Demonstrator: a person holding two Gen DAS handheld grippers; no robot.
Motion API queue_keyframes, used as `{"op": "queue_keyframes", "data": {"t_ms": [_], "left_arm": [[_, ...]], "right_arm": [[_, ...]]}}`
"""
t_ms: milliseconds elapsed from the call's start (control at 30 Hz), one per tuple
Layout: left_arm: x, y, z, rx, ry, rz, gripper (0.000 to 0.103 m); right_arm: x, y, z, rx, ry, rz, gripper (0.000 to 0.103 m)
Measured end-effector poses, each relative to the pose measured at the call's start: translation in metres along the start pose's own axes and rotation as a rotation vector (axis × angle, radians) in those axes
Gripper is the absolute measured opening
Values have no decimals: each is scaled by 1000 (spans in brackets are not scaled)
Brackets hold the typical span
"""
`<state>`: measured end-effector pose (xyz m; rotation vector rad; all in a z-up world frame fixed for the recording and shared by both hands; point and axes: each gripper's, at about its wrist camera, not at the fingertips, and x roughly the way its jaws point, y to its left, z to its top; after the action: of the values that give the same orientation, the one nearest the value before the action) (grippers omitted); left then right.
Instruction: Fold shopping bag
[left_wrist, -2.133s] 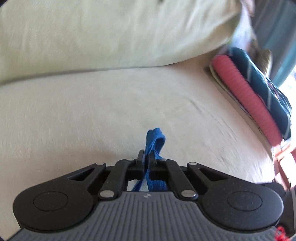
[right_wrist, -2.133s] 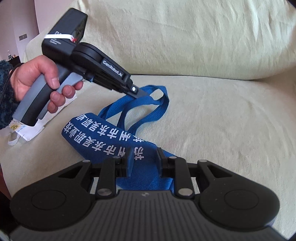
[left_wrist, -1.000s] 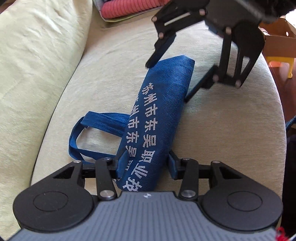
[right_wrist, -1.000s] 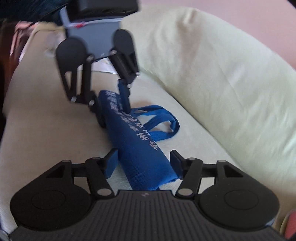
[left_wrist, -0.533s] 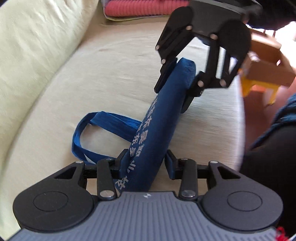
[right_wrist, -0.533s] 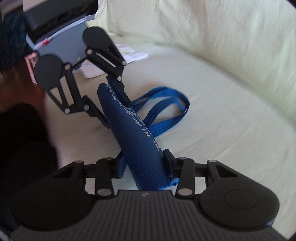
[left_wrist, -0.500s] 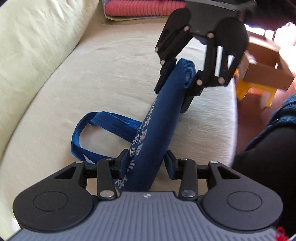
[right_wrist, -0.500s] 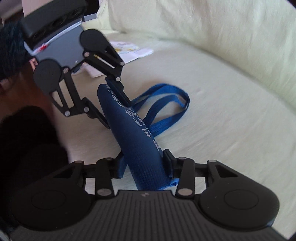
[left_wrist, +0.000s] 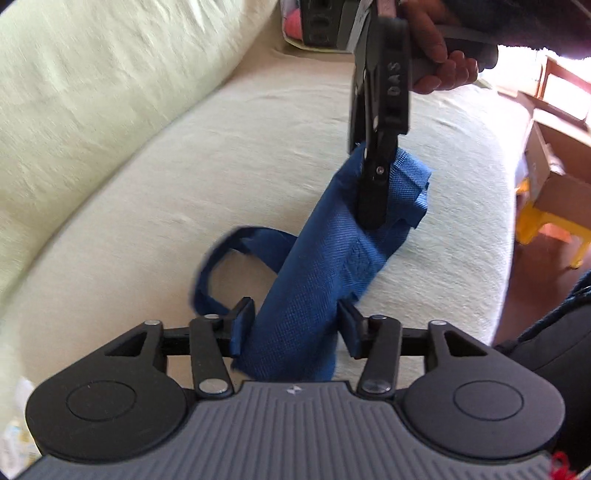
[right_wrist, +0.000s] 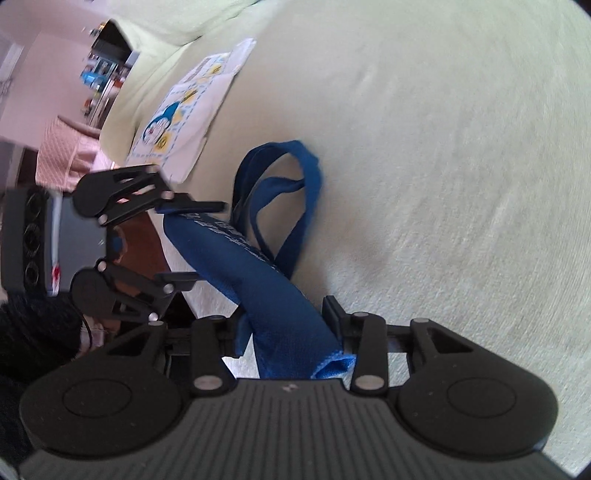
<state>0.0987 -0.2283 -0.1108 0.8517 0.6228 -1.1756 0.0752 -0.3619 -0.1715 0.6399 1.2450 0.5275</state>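
Note:
A blue woven shopping bag (left_wrist: 317, 273), folded into a long narrow strip with white lettering, stretches between my two grippers above a pale green sofa seat (left_wrist: 184, 177). My left gripper (left_wrist: 291, 325) is shut on one end of the strip. My right gripper (right_wrist: 284, 321) is shut on the other end; it also shows in the left wrist view (left_wrist: 373, 192), turned on its side. The bag (right_wrist: 251, 273) has its blue handles (right_wrist: 295, 184) hanging loose below it. The left gripper shows in the right wrist view (right_wrist: 199, 240).
The sofa back cushion (left_wrist: 92, 74) rises at the left. A white cartoon-printed bag (right_wrist: 188, 107) lies on the seat. A cardboard box (left_wrist: 554, 192) and a yellow stool (left_wrist: 546, 232) stand on the floor past the seat's edge.
Both grippers have lifted and twisted the bag strip, so its plain side now faces the left wrist camera. The right gripper has rolled onto its side. The handles have swung loose.

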Motion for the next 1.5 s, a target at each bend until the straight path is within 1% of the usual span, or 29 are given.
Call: {"op": "queue_keyframes", "data": {"t_ms": [33, 67, 100, 167, 233, 300, 333, 367, 467, 567, 633, 733, 800, 900, 933, 967, 1000, 1033, 1067, 1100, 1133, 1167, 1233, 1333, 1367, 1467, 1500], "left_arm": [[-3, 1, 1, -4, -7, 23, 56], [-6, 2, 1, -7, -15, 46, 43], [-14, 2, 3, -17, -37, 79, 40], [-24, 1, 6, -20, -71, 81, 40], [-28, -6, 11, -14, -103, 61, 40], [-18, -13, 14, -10, -96, 43, 39], [-10, -15, 14, -13, -87, 41, 36], [-5, -19, 15, -21, -78, 43, 35], [19, -19, 11, -98, -41, 68, 35], [25, -11, 7, -195, -45, 46, 35], [27, -7, 4, -218, -48, 35, 35], [27, -6, 6, -232, -36, 35, 36], [26, -4, 8, -239, -22, 35, 36], [26, 0, 11, -256, 7, 34, 38], [26, -1, 12, -257, 15, 39, 38], [26, -1, 13, -262, 21, 42, 38], [26, -1, 13, -270, 24, 45, 38], [27, 0, 13, -276, 28, 44, 38], [27, 0, 14, -283, 33, 47, 38], [27, 0, 14, -290, 36, 49, 38], [27, 0, 14, -295, 40, 51, 38], [27, 1, 14, -301, 44, 53, 39], [26, 0, 15, -312, 49, 61, 39], [28, -1, 14, -339, 42, 75, 39], [27, -2, 15, -345, 45, 80, 39], [26, -2, 14, -370, 41, 87, 39], [25, -2, 14, -374, 41, 90, 39]], "right_arm": [[2, -5, 3, 19, -4, 4, 36], [4, -10, 5, 39, -11, 5, 34], [7, -14, 8, 62, -16, 8, 34], [11, -19, 13, 96, -20, 13, 33], [13, -21, 12, 106, -21, 16, 33], [11, -23, 10, 120, -24, 18, 33], [11, -24, 9, 126, -26, 18, 33], [10, -24, 8, 126, -31, 16, 33], [6, -27, 2, 130, -58, 12, 33], [14, -26, 6, 136, -117, 0, 33], [18, -21, 2, 133, -178, -17, 34], [18, -4, -17, 53, -312, -101, 39], [16, 17, -34, -38, -415, -238, 44], [16, 46, -60, -190, -522, -431, 44], [17, 53, -67, -229, -543, -477, 44], [20, 63, -76, -303, -570, -561, 44], [23, 74, -87, -388, -599, -672, 42], [23, 79, -95, -437, -621, -740, 37], [25, 86, -103, -503, -657, -802, 34], [27, 92, -110, -563, -686, -819, 31], [29, 93, -112, -594, -694, -803, 20], [32, 92, -112, -600, -683, -792, 14], [43, 82, -108, -596, -636, -808, 9], [58, 54, -108, -495, -627, -851, 3], [62, 41, -110, -461, -624, -861, 3], [65, 38, -117, -447, -688, -861, 3], [63, 39, -115, -435, -686, -861, 3]]}}
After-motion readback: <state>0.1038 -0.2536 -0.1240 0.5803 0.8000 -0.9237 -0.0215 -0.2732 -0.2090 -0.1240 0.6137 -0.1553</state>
